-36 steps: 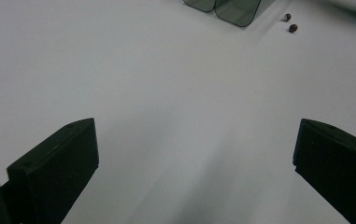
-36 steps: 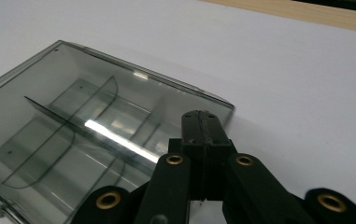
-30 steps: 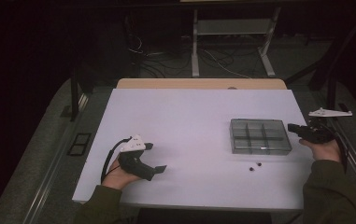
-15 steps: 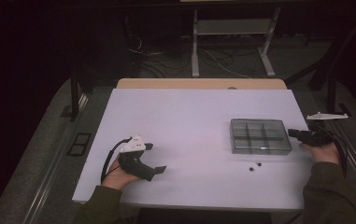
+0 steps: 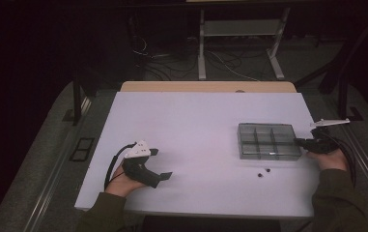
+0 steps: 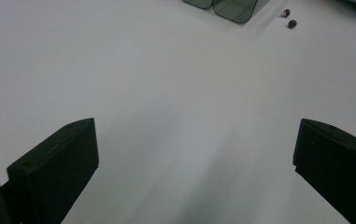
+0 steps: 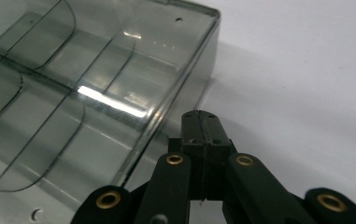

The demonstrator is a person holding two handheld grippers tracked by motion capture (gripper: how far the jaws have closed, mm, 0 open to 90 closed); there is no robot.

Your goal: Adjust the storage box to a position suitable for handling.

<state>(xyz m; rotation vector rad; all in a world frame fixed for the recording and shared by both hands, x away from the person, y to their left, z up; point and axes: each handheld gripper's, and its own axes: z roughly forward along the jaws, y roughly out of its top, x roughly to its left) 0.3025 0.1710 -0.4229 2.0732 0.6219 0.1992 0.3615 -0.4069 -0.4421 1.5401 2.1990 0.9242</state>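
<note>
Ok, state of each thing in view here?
Left gripper: open, nothing between the fingers, resting on the table.
Right gripper: shut, empty, tips at the box's side wall.
Box: clear, divided into compartments, lidless, looks empty.
Two beads: loose on the table, outside the box.

Bare table point(image 5: 196, 125) left of tray point(image 5: 267, 140); two beads point(image 5: 264, 172) just in front.
</note>
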